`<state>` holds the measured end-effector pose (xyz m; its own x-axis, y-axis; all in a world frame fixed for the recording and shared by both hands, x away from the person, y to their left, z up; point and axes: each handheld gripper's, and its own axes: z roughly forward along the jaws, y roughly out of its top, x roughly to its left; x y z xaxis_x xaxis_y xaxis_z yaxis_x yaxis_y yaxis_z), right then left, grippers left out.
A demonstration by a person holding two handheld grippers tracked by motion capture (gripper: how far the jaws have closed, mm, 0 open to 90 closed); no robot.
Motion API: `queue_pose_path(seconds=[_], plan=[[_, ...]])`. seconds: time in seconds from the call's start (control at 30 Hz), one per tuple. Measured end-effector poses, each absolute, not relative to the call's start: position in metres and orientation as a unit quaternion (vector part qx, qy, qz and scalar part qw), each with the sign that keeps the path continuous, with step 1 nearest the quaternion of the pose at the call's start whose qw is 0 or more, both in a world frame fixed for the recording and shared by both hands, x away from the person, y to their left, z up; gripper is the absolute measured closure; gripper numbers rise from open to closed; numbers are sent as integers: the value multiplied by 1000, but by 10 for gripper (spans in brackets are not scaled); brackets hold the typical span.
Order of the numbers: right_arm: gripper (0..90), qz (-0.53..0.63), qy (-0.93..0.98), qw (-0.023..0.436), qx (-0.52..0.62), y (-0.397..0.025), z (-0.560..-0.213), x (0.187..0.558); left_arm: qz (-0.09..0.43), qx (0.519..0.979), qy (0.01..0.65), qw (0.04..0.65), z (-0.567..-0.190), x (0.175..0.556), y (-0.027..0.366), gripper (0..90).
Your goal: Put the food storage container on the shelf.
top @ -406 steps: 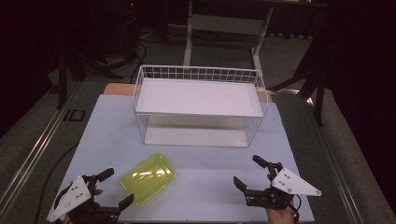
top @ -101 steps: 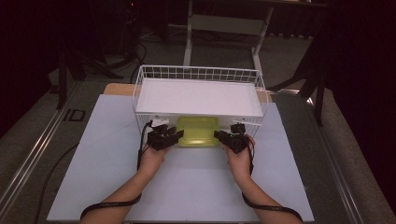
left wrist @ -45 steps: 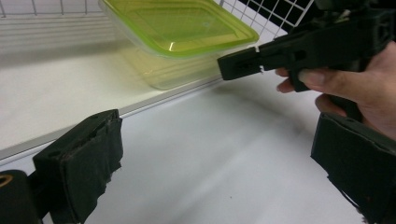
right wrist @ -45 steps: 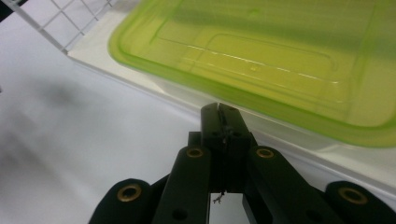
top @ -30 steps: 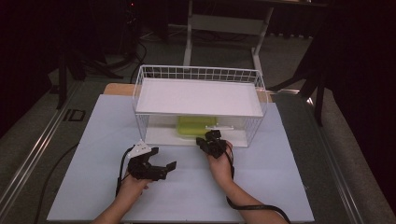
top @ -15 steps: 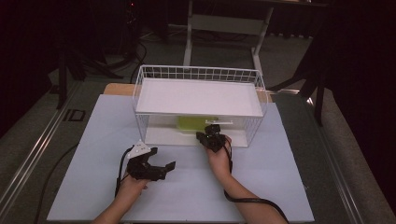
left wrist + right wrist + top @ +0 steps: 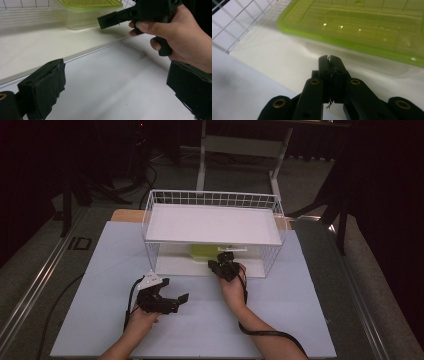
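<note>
High view: green-lidded container (image 7: 206,251) now sits on the lower shelf of the white wire rack (image 7: 212,199), under the upper shelf, well back from the front edge; a second ago it was nearer the front with the right gripper right at it, so the push-in looks done. Right gripper (image 7: 223,265) sits at the rack's front opening, just short of the container. Left gripper (image 7: 172,301) is out on the white counter (image 7: 300,305), well apart from the rack, same spot as half a second ago, idle. Left gripper view: its two fingers (image 7: 42,87) stand wide apart, nothing between; beyond them the right hand (image 7: 172,32) grips its tool, whose tip points at the container's clear wall (image 7: 75,18) on the shelf. Right gripper view: fingers (image 7: 329,72) pressed together, holding nothing, tip just short of the container's wall, green lid (image 7: 362,27) above; cannot tell if it touches. Judgement: stowing is essentially complete; what remains is likely backing the right gripper out without dragging the container forward.
</note>
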<state>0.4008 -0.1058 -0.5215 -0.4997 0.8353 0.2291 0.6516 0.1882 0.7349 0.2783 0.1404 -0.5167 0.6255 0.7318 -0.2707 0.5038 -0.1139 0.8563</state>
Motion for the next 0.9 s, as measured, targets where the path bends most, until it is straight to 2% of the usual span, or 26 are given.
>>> queue_pose_path(seconds=[0.17, 0.3, 0.37, 0.43, 0.57, 0.67, 0.83, 0.9], plan=[[858, 420, 772, 121, 462, -105, -514, 387, 110, 743, 415, 514, -516, 279, 140, 30], [816, 430, 773, 109, 454, -111, -505, 375, 108, 743, 413, 515, -513, 280, 141, 30], [815, 434, 777, 125, 438, -115, -501, 367, 109, 741, 413, 518, -510, 280, 142, 31], [778, 439, 779, 137, 427, -120, -499, 358, 113, 739, 415, 519, -507, 281, 142, 31], [647, 453, 773, 133, 423, -131, -494, 347, 117, 742, 409, 518, -503, 281, 141, 30], [644, 449, 780, 141, 413, -136, -491, 338, 115, 745, 403, 519, -500, 280, 140, 30], [452, 468, 776, 138, 400, -147, -483, 324, 117, 762, 382, 510, -497, 279, 136, 30], [336, 476, 774, 133, 395, -151, -480, 321, 114, 758, 384, 515, -496, 279, 137, 30]])
